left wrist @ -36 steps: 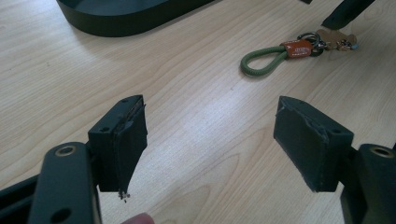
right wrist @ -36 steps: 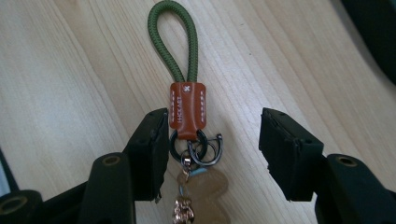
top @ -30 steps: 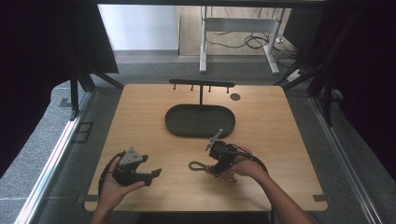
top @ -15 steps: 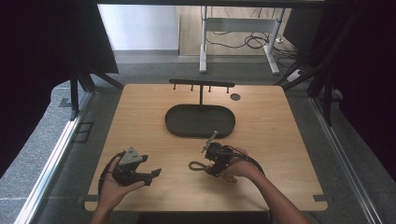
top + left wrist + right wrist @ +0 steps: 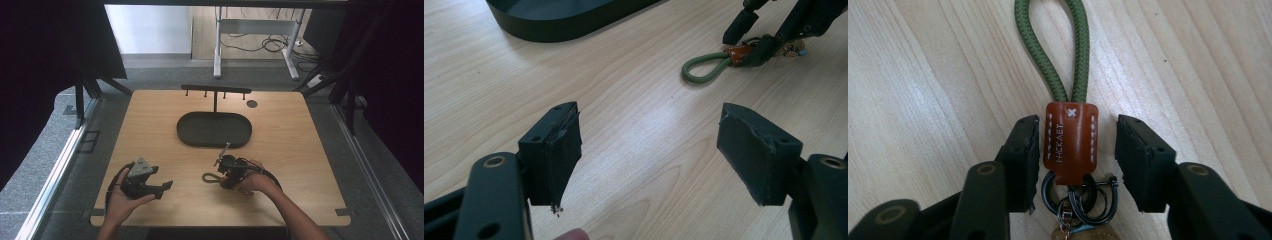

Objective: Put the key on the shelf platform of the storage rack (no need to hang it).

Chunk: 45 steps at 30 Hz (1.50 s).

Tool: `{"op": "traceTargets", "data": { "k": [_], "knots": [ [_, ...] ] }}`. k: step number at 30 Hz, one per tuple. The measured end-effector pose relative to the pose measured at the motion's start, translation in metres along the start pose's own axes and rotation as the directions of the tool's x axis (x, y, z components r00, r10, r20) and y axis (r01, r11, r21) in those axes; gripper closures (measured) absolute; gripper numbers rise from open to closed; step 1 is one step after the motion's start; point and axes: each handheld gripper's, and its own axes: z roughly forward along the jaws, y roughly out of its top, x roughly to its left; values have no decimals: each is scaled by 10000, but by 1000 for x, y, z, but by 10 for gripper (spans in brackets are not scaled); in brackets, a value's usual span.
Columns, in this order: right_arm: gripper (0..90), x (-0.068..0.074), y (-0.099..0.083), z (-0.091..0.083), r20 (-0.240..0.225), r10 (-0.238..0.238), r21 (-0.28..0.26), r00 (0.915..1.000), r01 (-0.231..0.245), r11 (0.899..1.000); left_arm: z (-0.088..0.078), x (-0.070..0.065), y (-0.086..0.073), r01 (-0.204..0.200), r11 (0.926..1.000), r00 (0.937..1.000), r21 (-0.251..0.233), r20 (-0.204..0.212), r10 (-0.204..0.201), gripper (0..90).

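Note:
A keychain lies flat on the wooden table: an olive-green cord loop (image 5: 1050, 55), a brown stitched leather tab (image 5: 1070, 140) and dark metal rings below it. My right gripper (image 5: 1079, 122) straddles the tab. Its jaws have just been closing, with the tab between them; the left pad is almost against it and a gap remains on the right. In the high view the right gripper (image 5: 222, 174) is at the front centre, the cord loop (image 5: 209, 177) poking out to its left. My left gripper (image 5: 161, 178) rests at the front left, open and empty (image 5: 649, 150), facing the keychain (image 5: 704, 67).
A dark oval tray (image 5: 182, 131) sits at the table's middle. Behind it stands a low black rack with pegs (image 5: 216, 91), and a small dark disc (image 5: 252, 104) lies to its right. The table's front edge is close to both hands.
The right hand has edged slightly left and nearer along the keychain. The left hand and its gripper have stayed where they were.

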Motion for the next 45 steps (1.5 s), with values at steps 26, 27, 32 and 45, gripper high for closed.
{"op": "traceTargets", "data": {
  "k": [26, 27, 32, 45],
  "knots": [
    [668, -1, 1, -26, -20, -167, -355, 9999, 166, 9992, -1, 0, 0, 36, 10000, 10000, -64, -24, -36, 261],
    [668, -3, 1, -32, -199, -98, -571, 9998, 86, 9983, -1, 0, 0, 43, 9999, 10000, -99, -16, -43, 261],
    [668, -5, 0, -44, -240, -16, -897, 9997, -6, 9960, -1, 1, -1, 79, 9999, 10000, -90, -31, -79, 261],
    [668, -16, 0, -80, 197, 101, -1380, 9998, -73, 9904, 0, 0, 0, 78, 9999, 10000, -67, -17, -78, 261]
  ]
}}
